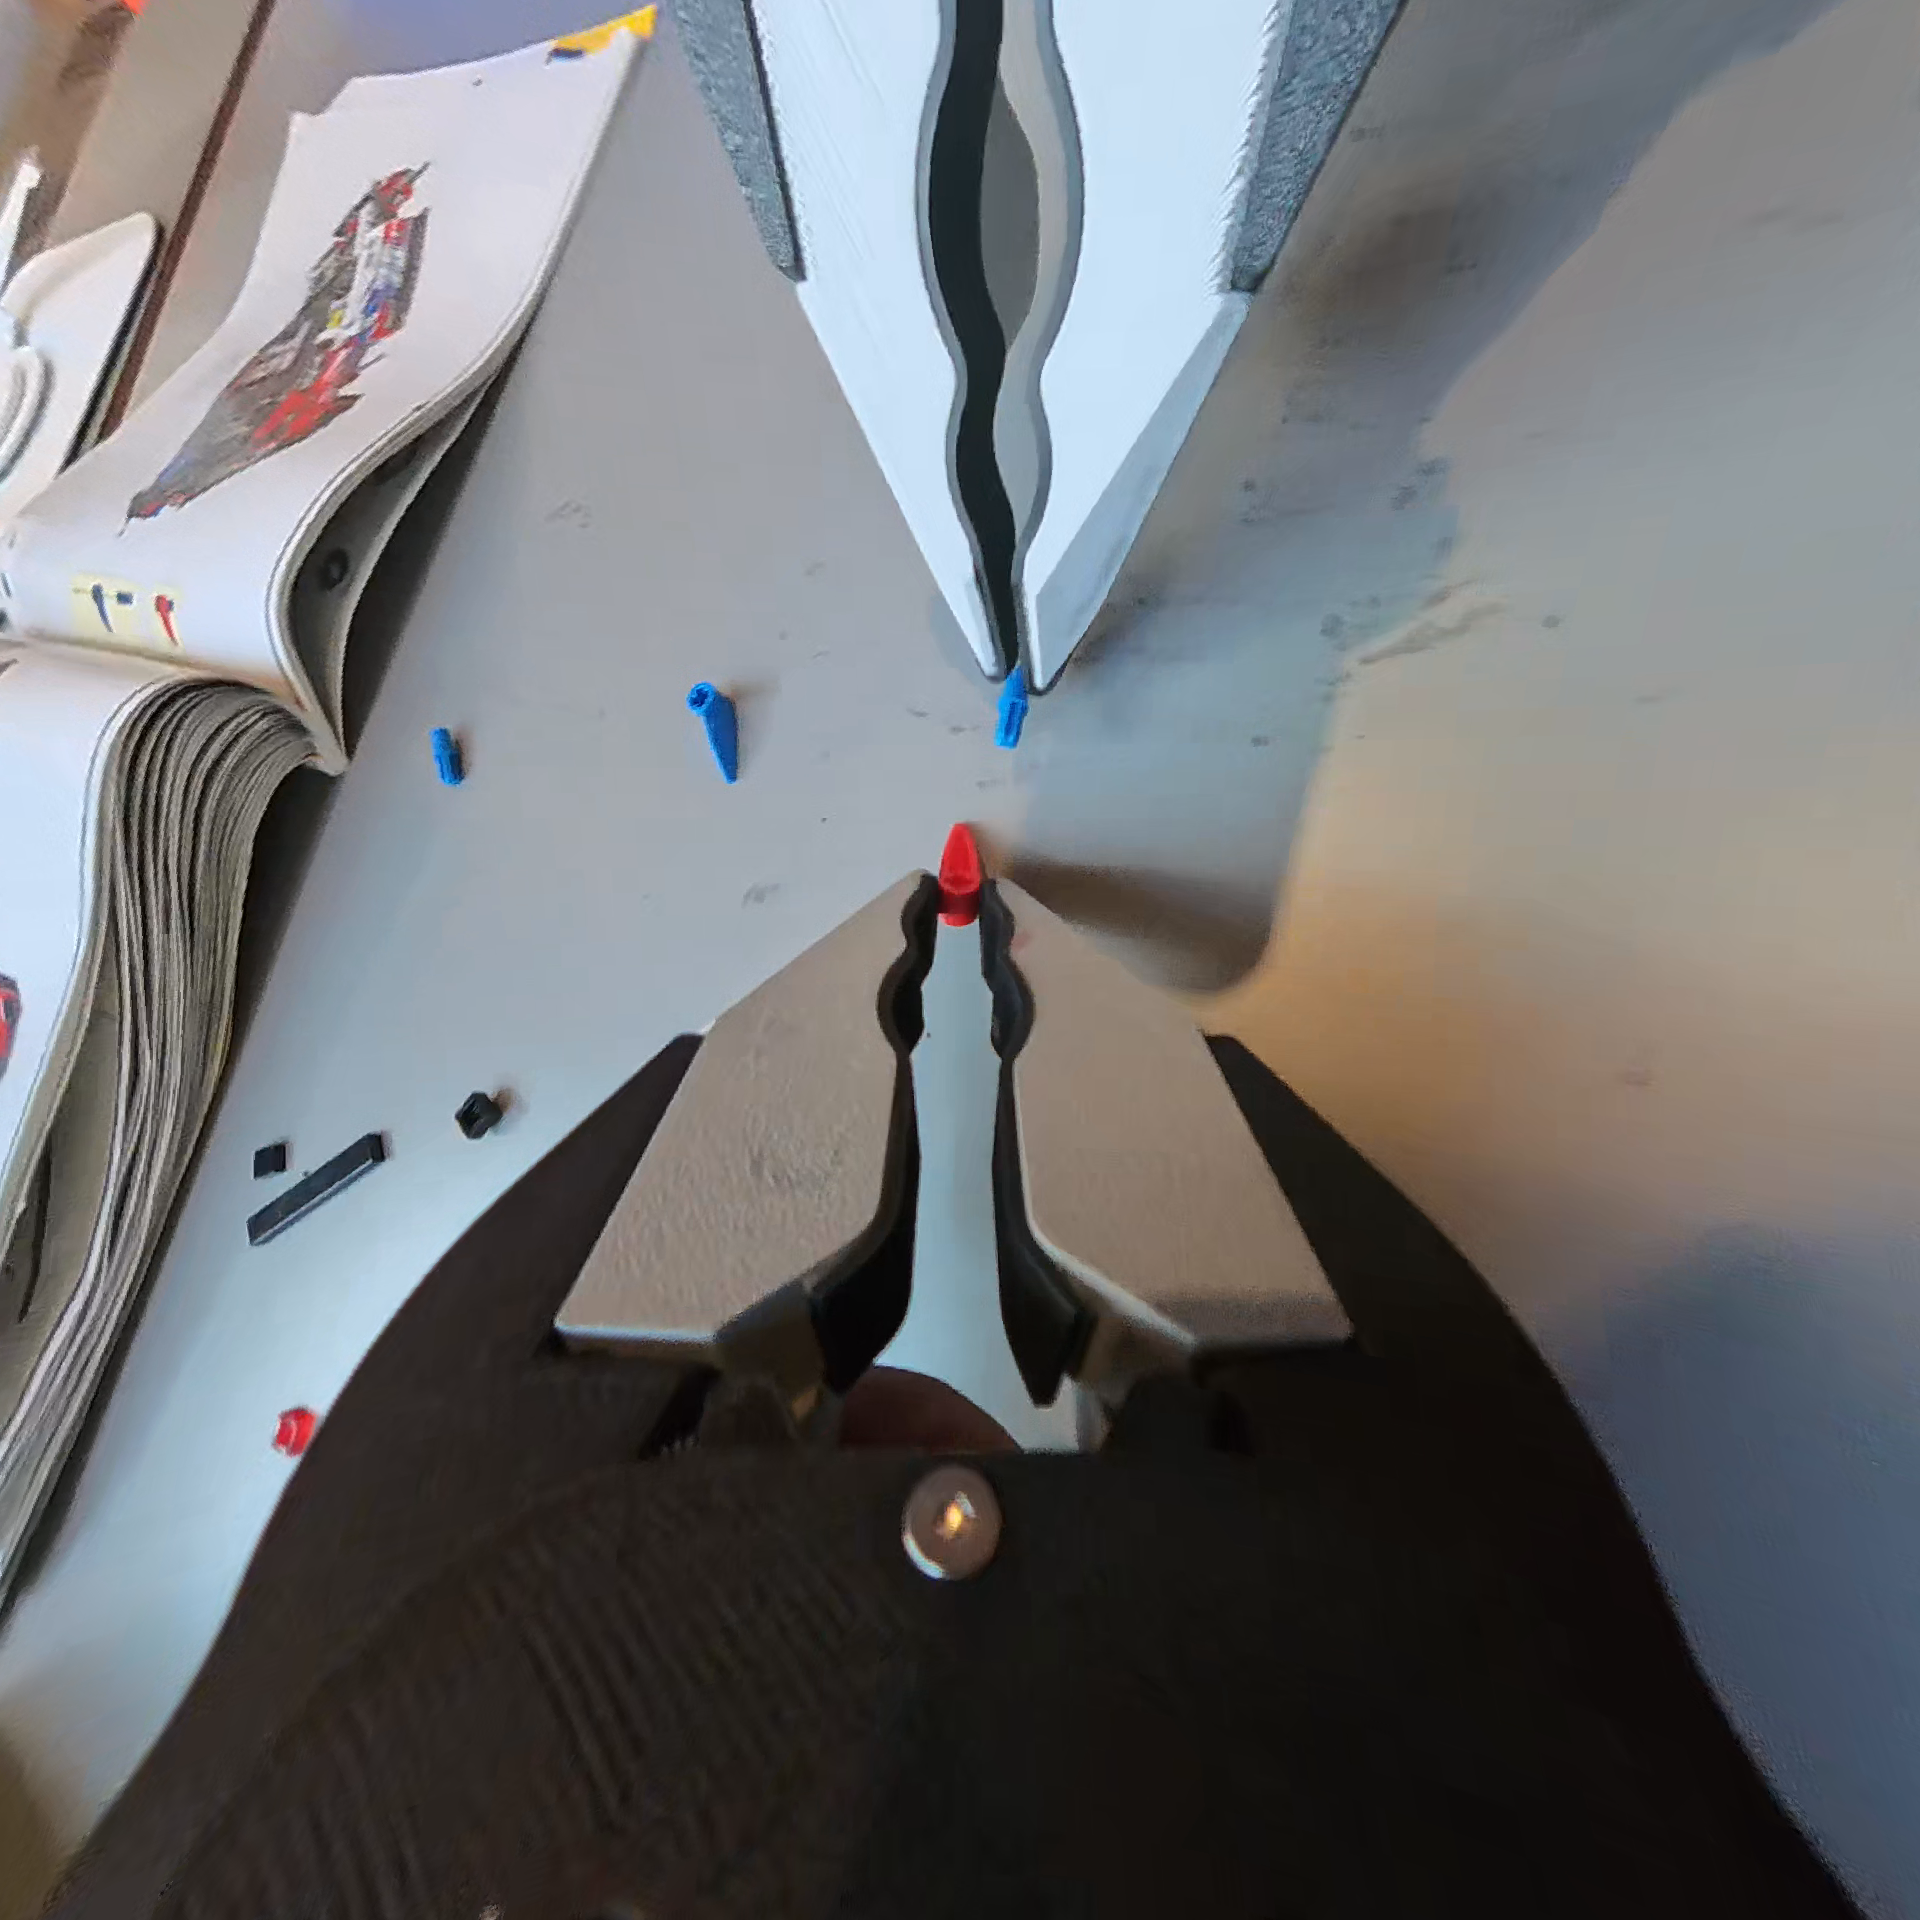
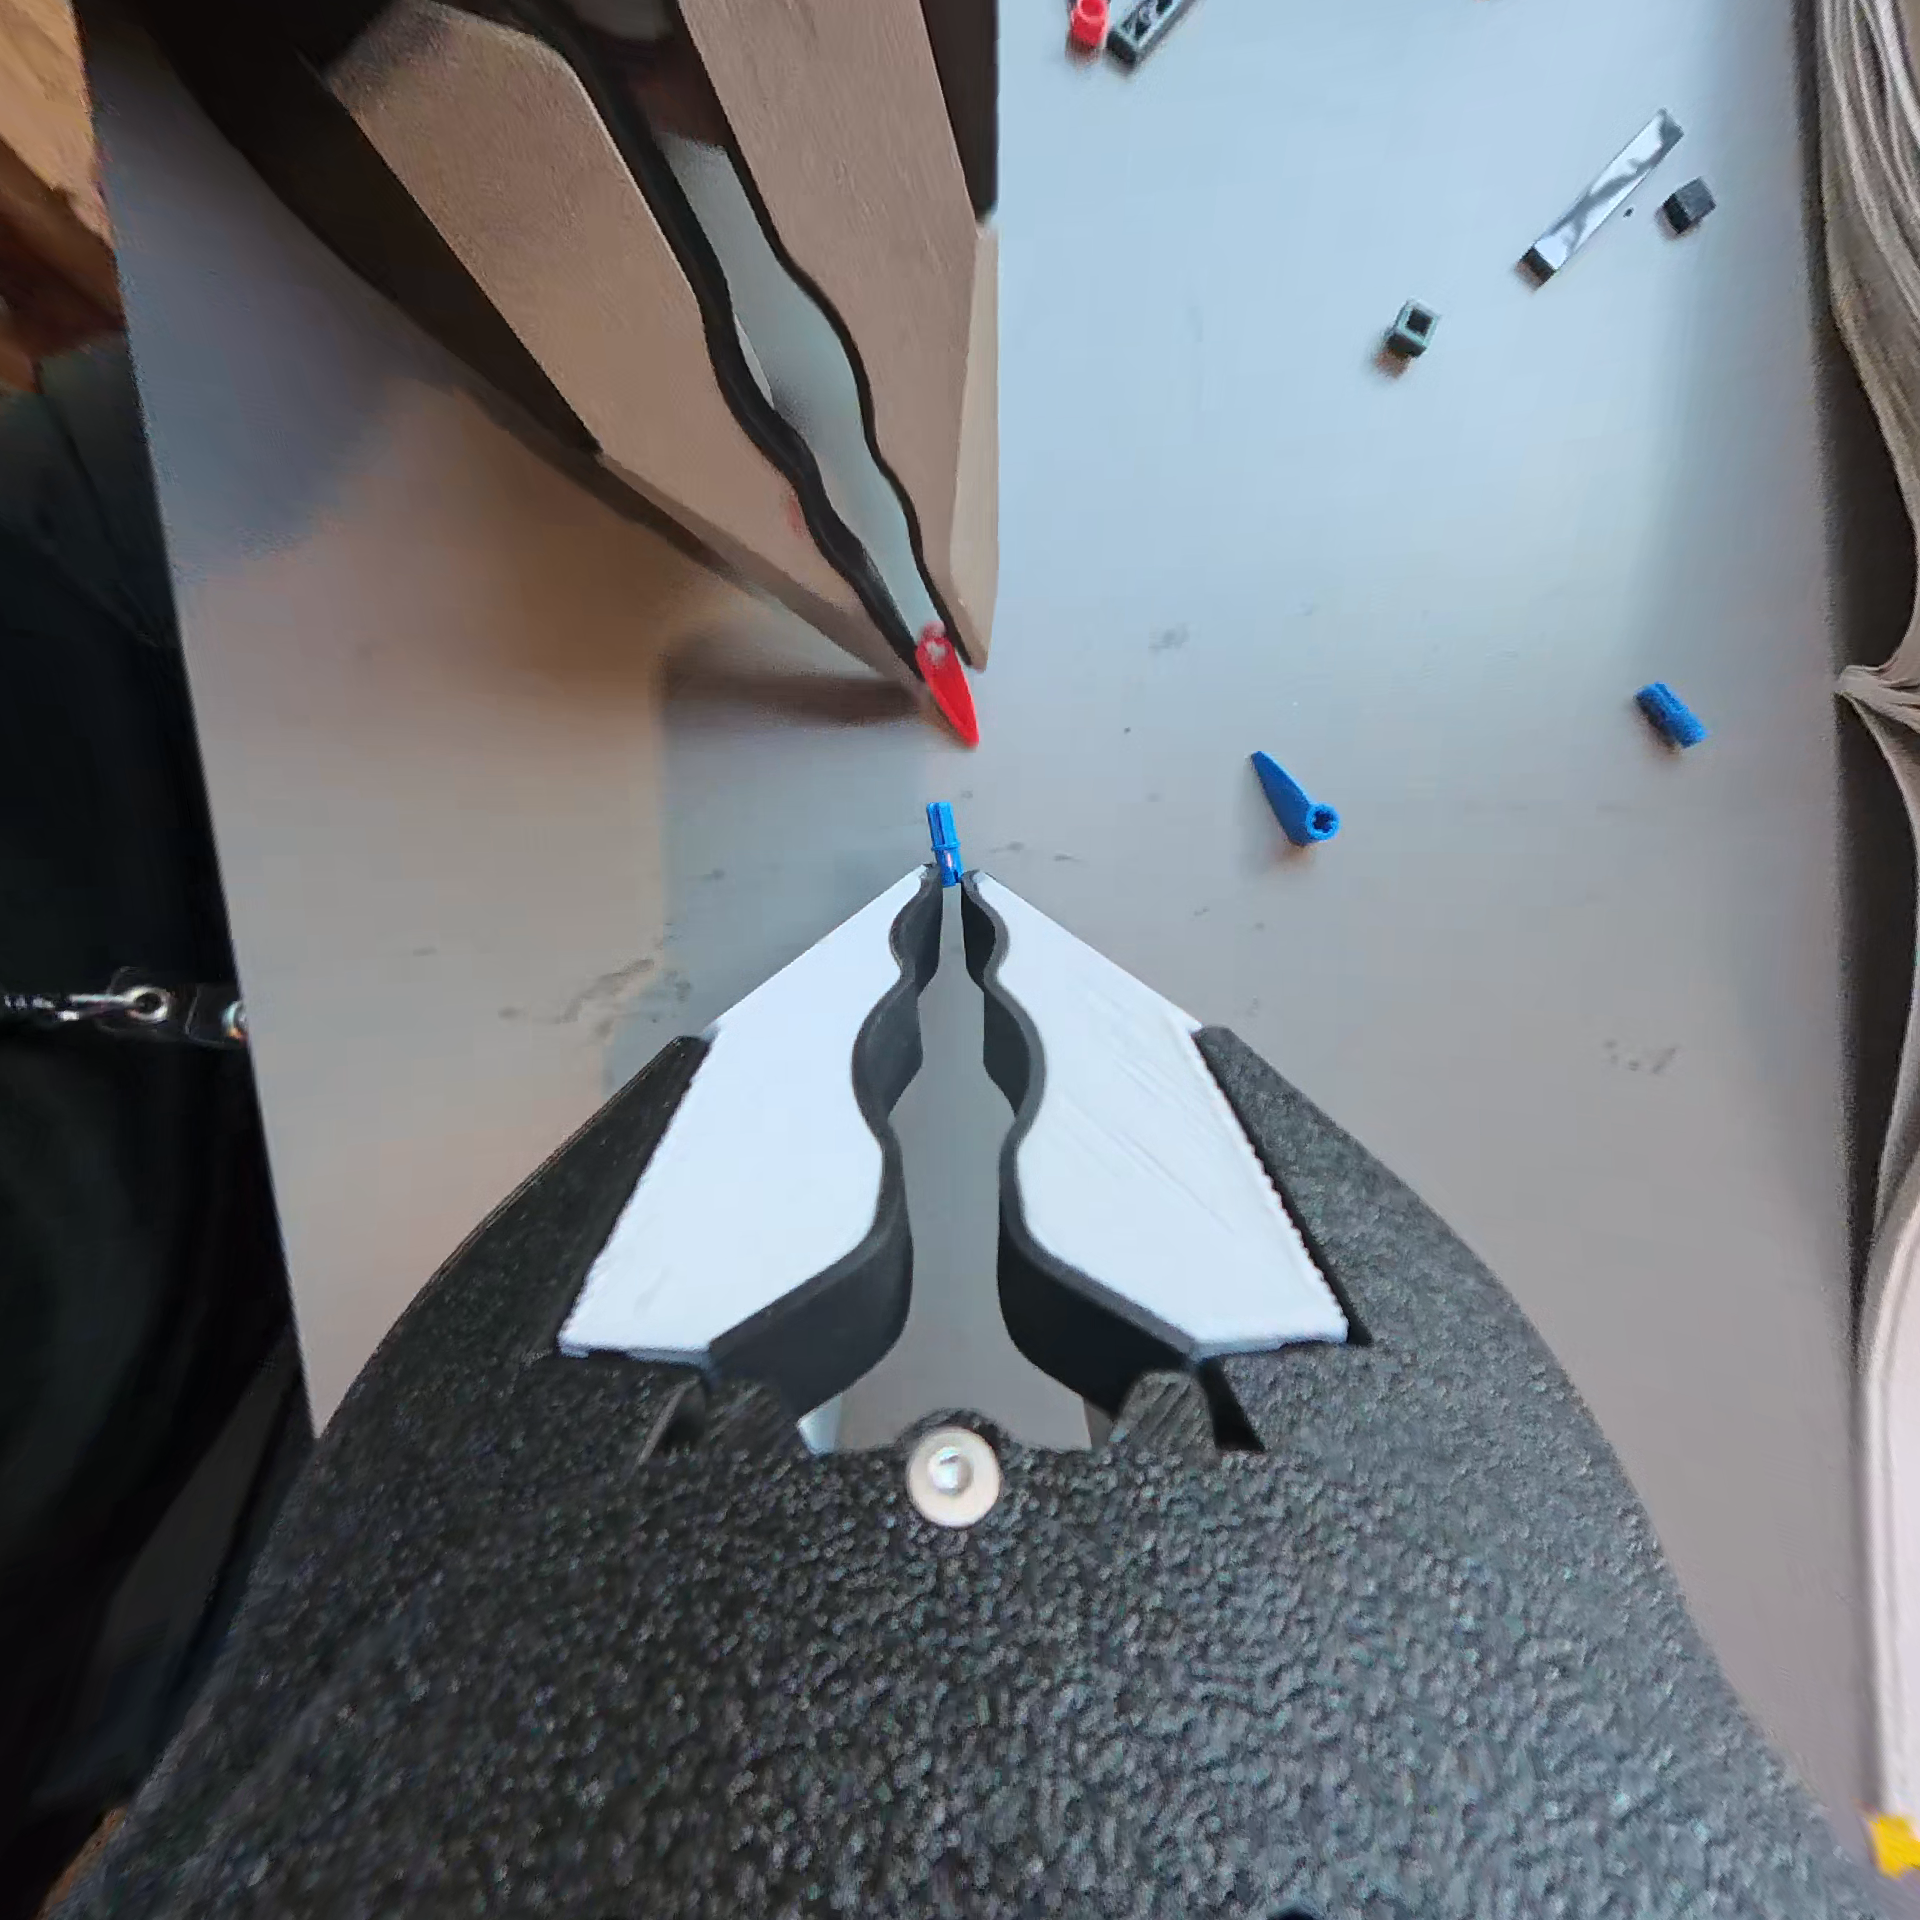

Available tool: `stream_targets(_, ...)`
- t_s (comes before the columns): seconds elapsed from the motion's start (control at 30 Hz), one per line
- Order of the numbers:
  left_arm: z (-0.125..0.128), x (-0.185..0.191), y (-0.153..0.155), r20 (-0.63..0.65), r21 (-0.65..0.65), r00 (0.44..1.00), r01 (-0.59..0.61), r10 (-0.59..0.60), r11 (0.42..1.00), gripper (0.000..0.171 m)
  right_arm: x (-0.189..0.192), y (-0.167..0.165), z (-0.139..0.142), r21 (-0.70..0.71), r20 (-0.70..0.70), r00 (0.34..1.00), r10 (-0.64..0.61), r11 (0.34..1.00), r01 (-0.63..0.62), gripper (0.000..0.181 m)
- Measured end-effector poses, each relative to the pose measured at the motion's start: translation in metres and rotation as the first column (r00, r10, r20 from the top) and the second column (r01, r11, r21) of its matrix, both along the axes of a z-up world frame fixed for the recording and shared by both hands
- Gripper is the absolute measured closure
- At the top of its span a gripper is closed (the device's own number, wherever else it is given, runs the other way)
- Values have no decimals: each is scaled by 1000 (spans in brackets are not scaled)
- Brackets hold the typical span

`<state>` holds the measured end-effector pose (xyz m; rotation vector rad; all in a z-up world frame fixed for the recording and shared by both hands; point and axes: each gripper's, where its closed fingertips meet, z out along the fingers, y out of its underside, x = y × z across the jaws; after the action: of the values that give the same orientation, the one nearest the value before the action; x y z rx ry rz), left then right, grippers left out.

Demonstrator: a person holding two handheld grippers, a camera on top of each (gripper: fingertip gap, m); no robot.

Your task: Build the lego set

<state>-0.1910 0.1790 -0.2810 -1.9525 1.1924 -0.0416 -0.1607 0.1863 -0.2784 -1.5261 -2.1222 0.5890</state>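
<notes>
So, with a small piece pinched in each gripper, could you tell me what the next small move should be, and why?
Probably turn the left gripper so the red cone's open end faces the blue pin held by the right gripper. Right now the pointed tip faces the pin, a gap separates them, and the socket sits back between the fingers.

The two pinched pieces face tip to tip above the surface [image 1: 1351, 520]; the booklet [image 1: 312, 416] lies left, loose parts [image 1: 717, 727] between.
</notes>
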Motion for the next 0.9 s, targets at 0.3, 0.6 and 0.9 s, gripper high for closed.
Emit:
stream_targets(0.3, 0, 14, -3, 16, -8, 999, 38, -38, 999, 167, 1, -6, 2, 57, -113, 994, -4, 998, 10, 179)
stream_targets(0.6, 0, 20, -2, 23, -16, 999, 24, -23, 1000, 167, -1, -11, 4, -8, -111, 994, 3, 1000, -4, 179)
stream_targets(0.9, 0, 18, -7, 96, -108, 993, -52, 63, 993, 163, 2, -7, 2, -113, -144, 986, -82, 991, 65, 179)
